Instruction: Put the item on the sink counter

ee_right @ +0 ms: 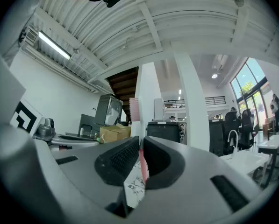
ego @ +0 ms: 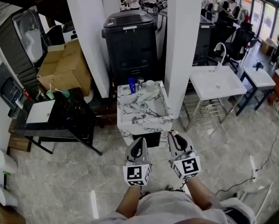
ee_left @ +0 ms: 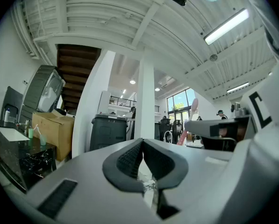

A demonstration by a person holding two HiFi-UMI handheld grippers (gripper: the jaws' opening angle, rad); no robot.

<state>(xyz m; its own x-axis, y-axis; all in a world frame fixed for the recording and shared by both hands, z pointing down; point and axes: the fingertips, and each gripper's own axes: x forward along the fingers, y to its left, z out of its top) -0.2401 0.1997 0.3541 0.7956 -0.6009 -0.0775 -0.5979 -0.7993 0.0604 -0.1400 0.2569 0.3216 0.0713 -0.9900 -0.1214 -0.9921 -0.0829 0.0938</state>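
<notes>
A marble sink counter (ego: 151,123) stands on the floor straight ahead of me, with a blue bottle (ego: 132,85) and a white cup (ego: 150,85) along its back edge. My right gripper (ego: 175,140) hovers just before the counter's front, shut on a pink toothbrush (ee_right: 141,164) whose bristled head (ee_right: 133,109) sticks up past the jaws. That toothbrush (ee_left: 193,114) also shows in the left gripper view, off to the right. To the left of it my left gripper (ego: 140,144) is level with it, its jaws pressed together with nothing between them (ee_left: 142,146).
A white pillar (ego: 183,45) rises right of the counter, a black bin (ego: 131,41) stands behind it. A white sink on a metal frame (ego: 216,80) is to the right, a black sink table (ego: 60,118) and a cardboard box (ego: 64,69) to the left.
</notes>
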